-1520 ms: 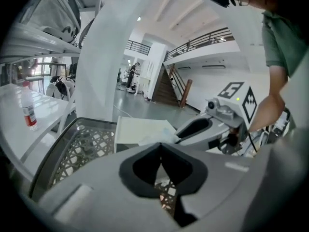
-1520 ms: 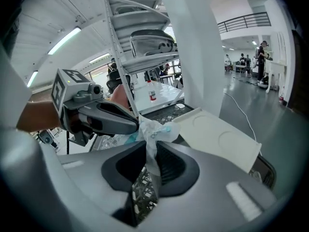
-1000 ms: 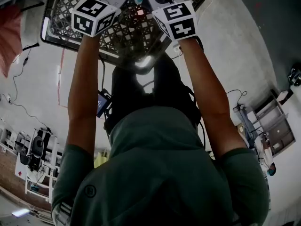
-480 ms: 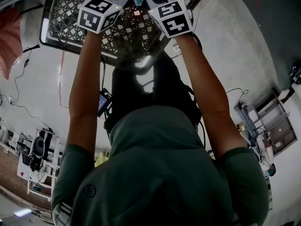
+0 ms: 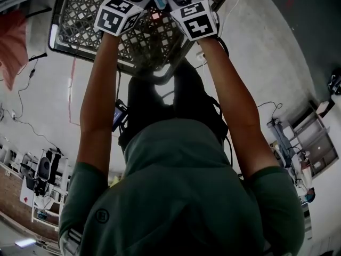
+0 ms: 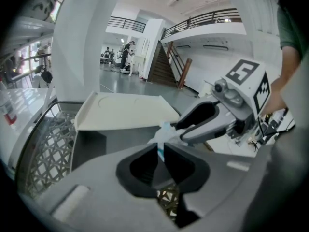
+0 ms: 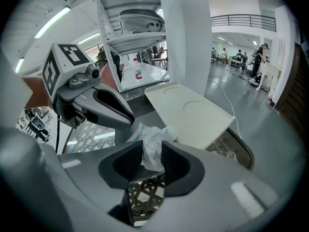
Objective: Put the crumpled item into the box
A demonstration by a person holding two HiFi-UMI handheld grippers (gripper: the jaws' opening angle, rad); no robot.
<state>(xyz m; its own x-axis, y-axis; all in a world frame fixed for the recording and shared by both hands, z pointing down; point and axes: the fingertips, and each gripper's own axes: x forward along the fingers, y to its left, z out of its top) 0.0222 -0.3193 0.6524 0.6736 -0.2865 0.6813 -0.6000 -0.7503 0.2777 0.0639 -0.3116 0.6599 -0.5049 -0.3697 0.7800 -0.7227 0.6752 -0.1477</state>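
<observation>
Crumpled item [image 7: 153, 135]: a white wad with a blue streak, held in the air between my two grippers, which meet nose to nose. It is not in the box.

Right gripper [image 7: 151, 146]: jaws are opening. The wad fills the gap between them and touches both pads.

Left gripper [image 6: 160, 151]: jaws stand a narrow slit apart and are opening. A thin blue-white strip of the wad sits in the slit, pinched.

Box [image 6: 89, 146]: dark grey, with a white lid [image 6: 123, 111] raised and tilted above it. It lies just beyond the jaw tips in both gripper views, and the wad hangs near its open side. I cannot tell whether the wad is over the opening.

Lattice bench [image 5: 80, 15]: metal mesh with a dark frame. It shows directly under the jaws through the gap in each gripper view. In the head view both grippers hover above it, with my forearms stretched forward.
</observation>
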